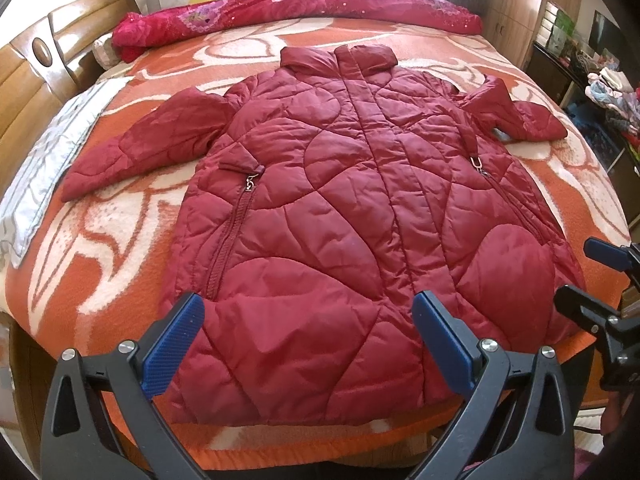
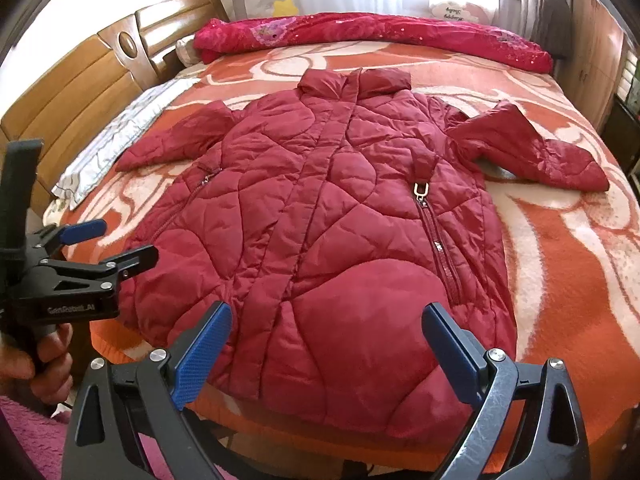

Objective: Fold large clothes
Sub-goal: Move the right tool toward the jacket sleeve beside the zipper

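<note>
Red quilted coat lies flat, front up, on the bed, sleeves spread, hem nearest. Likely puffy, slick, springy — best gripped at hem corners or cuffs. Left hand-held gripper and right hand-held gripper hover over the hem — jaws wide apart, empty.

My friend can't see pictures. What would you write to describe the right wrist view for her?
A dark red quilted coat lies flat, front up and sleeves spread, on an orange and cream blanket covering a bed. The open right hand-held gripper hovers over its hem, with the open left hand-held gripper at the left.
</note>
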The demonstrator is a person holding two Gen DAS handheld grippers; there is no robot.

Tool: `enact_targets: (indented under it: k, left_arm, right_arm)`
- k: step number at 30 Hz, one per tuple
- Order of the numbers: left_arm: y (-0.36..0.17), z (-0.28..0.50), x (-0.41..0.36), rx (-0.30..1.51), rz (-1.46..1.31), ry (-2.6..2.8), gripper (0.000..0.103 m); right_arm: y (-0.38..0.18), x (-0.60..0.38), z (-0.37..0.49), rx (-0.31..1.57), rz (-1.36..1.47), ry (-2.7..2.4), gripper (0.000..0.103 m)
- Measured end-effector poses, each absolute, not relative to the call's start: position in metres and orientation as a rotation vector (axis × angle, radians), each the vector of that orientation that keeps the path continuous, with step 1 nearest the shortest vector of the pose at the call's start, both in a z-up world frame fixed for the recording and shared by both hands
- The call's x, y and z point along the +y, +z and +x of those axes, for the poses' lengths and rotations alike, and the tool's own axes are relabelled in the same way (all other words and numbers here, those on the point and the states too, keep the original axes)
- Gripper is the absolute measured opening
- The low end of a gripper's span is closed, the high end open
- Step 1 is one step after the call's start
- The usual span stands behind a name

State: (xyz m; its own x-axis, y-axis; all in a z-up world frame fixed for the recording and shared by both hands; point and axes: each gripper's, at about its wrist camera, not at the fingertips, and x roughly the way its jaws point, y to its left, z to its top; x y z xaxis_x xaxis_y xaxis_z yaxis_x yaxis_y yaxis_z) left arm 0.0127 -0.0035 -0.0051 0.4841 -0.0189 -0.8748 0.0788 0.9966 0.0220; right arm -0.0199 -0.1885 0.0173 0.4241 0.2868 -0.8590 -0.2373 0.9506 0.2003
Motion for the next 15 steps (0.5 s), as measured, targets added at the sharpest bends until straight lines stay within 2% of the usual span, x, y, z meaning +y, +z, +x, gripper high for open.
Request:
enact_targets:
  k: [15]
  left_arm:
    - [-0.018, 0.060, 0.015, 1.096, 0.014, -0.034, 0.103]
  right_arm:
    - [0.010, -0.243, 0.026, 1.046, 0.166, 0.272, 0.095]
